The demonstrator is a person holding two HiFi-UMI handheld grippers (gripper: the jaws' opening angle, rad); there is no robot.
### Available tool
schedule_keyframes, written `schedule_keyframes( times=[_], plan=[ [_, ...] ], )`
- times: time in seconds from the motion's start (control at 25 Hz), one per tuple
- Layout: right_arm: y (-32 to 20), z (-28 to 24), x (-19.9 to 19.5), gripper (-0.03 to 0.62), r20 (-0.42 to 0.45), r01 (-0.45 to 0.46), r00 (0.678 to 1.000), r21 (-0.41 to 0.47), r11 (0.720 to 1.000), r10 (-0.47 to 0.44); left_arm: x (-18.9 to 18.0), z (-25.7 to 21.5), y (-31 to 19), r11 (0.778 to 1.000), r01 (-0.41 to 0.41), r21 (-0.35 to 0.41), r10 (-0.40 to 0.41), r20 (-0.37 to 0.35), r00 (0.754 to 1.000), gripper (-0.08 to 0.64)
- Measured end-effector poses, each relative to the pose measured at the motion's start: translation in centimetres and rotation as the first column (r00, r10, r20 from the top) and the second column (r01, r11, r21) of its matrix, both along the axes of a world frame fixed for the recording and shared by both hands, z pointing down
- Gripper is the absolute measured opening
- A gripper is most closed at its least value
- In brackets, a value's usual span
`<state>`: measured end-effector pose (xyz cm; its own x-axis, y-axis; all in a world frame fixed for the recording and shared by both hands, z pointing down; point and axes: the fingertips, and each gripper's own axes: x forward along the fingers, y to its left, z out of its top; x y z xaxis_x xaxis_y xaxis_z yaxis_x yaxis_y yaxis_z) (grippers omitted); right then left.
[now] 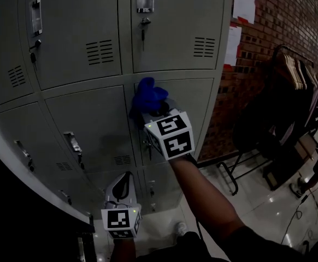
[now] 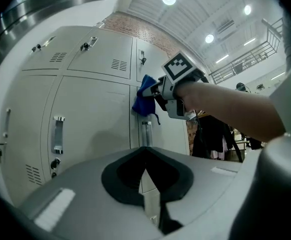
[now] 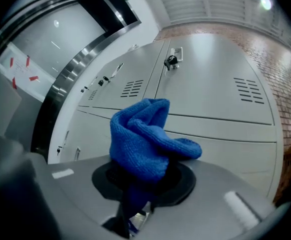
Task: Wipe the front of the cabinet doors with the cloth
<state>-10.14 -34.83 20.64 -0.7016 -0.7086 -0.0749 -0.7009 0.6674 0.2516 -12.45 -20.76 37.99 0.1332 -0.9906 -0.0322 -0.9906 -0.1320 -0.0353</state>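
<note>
A crumpled blue cloth (image 1: 148, 96) sticks out of my right gripper (image 1: 154, 109), which is shut on it. In the head view the cloth lies against the upper left corner of a grey locker door (image 1: 194, 113) in the middle row. In the right gripper view the cloth (image 3: 144, 139) bunches above the jaws, with grey cabinet doors (image 3: 210, 89) behind it. My left gripper (image 1: 124, 187) hangs lower, near the bottom-row doors, shut with nothing in it. The left gripper view shows the cloth (image 2: 145, 98) and right gripper (image 2: 158, 91) at a door (image 2: 93, 119).
The grey lockers (image 1: 77, 53) have handles, key locks and vent slots. A brick wall (image 1: 290, 21) with paper sheets (image 1: 244, 1) stands to the right. A dark clothes rack (image 1: 287, 97) with hanging garments stands on the shiny floor (image 1: 268, 201) beside the lockers.
</note>
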Motion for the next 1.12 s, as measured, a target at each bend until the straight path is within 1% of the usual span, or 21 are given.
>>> schedule_keyframes(
  times=[0.28, 0.48, 0.8, 1.12],
  plan=[
    [-1.0, 0.0, 0.2, 0.081, -0.001, 0.003, 1.000, -0.001, 1.000, -0.003, -0.2, 0.1, -0.2, 1.000, 0.006, -0.002, -0.007, -0.004, 1.000, 0.017],
    [-1.4, -0.2, 1.9, 0.080, -0.029, -0.015, 0.999, -0.001, 1.000, 0.015, -0.6, 0.0, -0.2, 1.000, 0.016, 0.000, -0.016, -0.004, 1.000, 0.017],
    [-3.4, -0.4, 6.7, 0.078, -0.048, -0.079, 0.996, 0.014, 0.997, 0.079, 0.1, -0.3, -0.4, 1.000, 0.003, 0.010, -0.003, -0.007, 1.000, 0.017],
    [-5.5, -0.7, 12.4, 0.077, -0.030, -0.159, 0.987, 0.015, 0.987, 0.160, 0.9, -0.2, -0.7, 1.000, -0.019, 0.003, 0.019, 0.002, 1.000, 0.017]
  ],
)
